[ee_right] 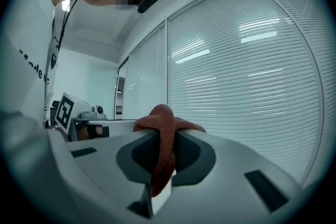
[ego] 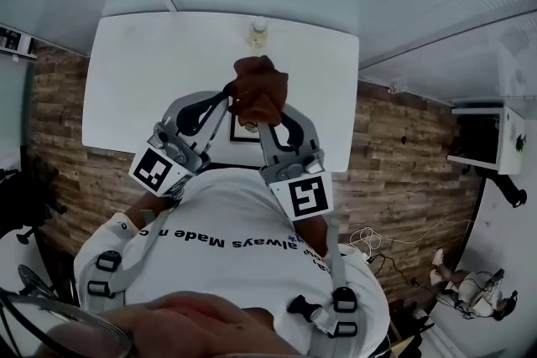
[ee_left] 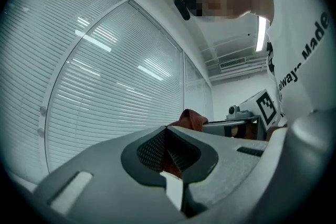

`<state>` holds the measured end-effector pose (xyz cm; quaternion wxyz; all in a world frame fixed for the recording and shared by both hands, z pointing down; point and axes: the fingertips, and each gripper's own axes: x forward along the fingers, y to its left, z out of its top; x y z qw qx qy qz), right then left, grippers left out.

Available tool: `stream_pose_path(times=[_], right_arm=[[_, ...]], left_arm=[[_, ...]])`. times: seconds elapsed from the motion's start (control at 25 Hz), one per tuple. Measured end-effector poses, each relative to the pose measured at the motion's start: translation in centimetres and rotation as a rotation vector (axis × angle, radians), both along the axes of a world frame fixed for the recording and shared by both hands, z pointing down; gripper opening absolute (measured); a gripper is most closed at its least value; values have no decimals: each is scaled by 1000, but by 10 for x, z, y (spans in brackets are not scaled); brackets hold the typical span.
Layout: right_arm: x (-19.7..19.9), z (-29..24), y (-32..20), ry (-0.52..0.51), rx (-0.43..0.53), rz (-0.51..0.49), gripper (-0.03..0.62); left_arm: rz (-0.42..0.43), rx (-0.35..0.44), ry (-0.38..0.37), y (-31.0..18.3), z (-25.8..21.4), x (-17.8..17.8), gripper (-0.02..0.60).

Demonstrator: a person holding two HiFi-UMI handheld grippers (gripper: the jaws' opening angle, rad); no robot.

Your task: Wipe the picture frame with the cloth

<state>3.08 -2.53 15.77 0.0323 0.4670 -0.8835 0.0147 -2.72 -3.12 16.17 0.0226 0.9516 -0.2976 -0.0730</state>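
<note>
With the left gripper and right gripper both clamped on the bunched rust-red cloth, the picture frame lies flat on the white table directly beneath it, about equally near either gripper, so the wipe likely requires a straight descent.

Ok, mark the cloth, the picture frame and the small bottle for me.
cloth [ego: 258, 92], head view, on the middle of its bunched folds.
picture frame [ego: 243, 130], head view, on the part showing below the cloth.
small bottle [ego: 258, 33], head view, on its body under the cap.
</note>
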Motion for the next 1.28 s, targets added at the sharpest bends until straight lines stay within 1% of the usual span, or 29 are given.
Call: stream_pose_path(times=[0.16, 0.32, 0.44, 0.56, 0.68, 0.8, 0.88, 1.0, 1.12, 1.28], right_arm=[[18, -3, -6, 0, 12, -5, 15], [32, 0, -11, -5, 3, -14, 15], [37, 6, -16, 16, 2, -29, 15], [36, 21, -24, 49, 13, -34, 15], [34, 46, -32, 109, 13, -52, 15], [32, 77, -37, 143, -19, -84, 15], [31, 95, -42, 167, -18, -103, 15], [26, 123, -48, 213, -19, -141, 15], [18, 156, -51, 254, -44, -193, 15], [14, 195, -60, 280, -74, -242, 15]], left_arm=[[-15, -7, -3, -9, -1, 14, 3], [-24, -11, -13, -13, 1, 25, 3], [-25, -16, -38, -17, 9, 28, 3], [-23, -37, -74, -24, 27, 25, 3], [-19, -80, -125, -31, 57, 20, 3], [-15, -120, -153, -39, 91, 13, 3], [-13, -150, -176, -45, 118, 10, 3], [-13, -222, -242, -51, 161, 4, 3], [4, -274, -269, -53, 197, -1, 3], [19, -375, -344, -61, 253, 0, 3]])
